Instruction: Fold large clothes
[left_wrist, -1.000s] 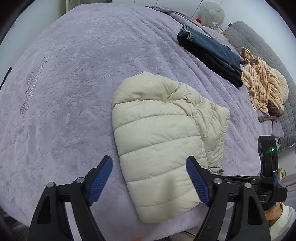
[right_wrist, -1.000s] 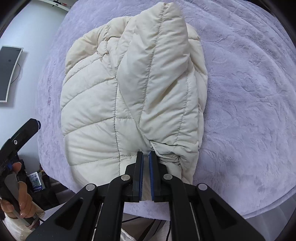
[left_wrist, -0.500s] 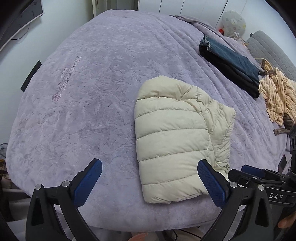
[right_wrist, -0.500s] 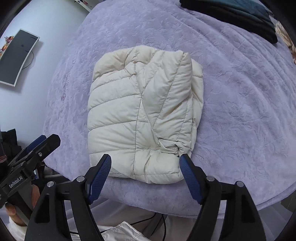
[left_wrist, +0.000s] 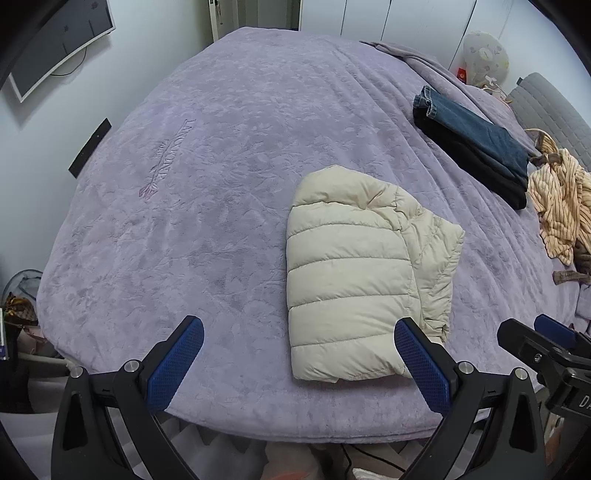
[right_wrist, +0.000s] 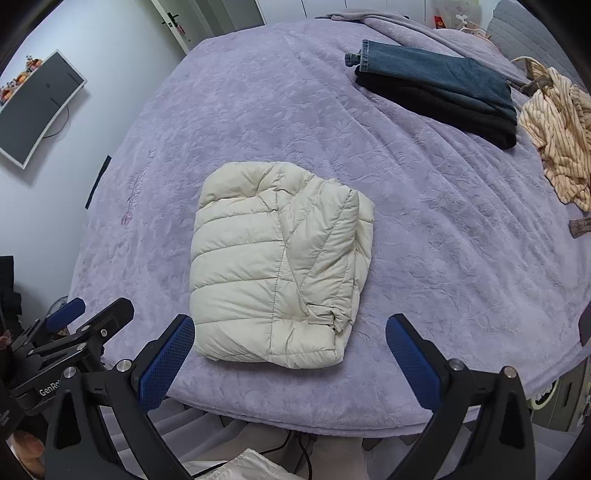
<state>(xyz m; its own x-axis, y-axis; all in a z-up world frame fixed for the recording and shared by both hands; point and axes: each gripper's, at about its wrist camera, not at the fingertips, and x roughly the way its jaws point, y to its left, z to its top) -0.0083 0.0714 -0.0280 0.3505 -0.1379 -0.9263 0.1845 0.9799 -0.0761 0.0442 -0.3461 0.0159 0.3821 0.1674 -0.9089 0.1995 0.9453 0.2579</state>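
Right hand-held gripper (right_wrist: 290, 354) just opened, empty

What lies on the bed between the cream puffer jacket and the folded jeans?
Nothing: between the puffer jacket and the folded jeans only bare purple bedspread shows, clearest in the right wrist view.

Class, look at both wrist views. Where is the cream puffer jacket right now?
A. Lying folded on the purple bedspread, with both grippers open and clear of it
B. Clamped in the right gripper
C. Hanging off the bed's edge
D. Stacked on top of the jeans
A: the puffer jacket lies folded on the bedspread, and the right gripper and left gripper are open, touching nothing.
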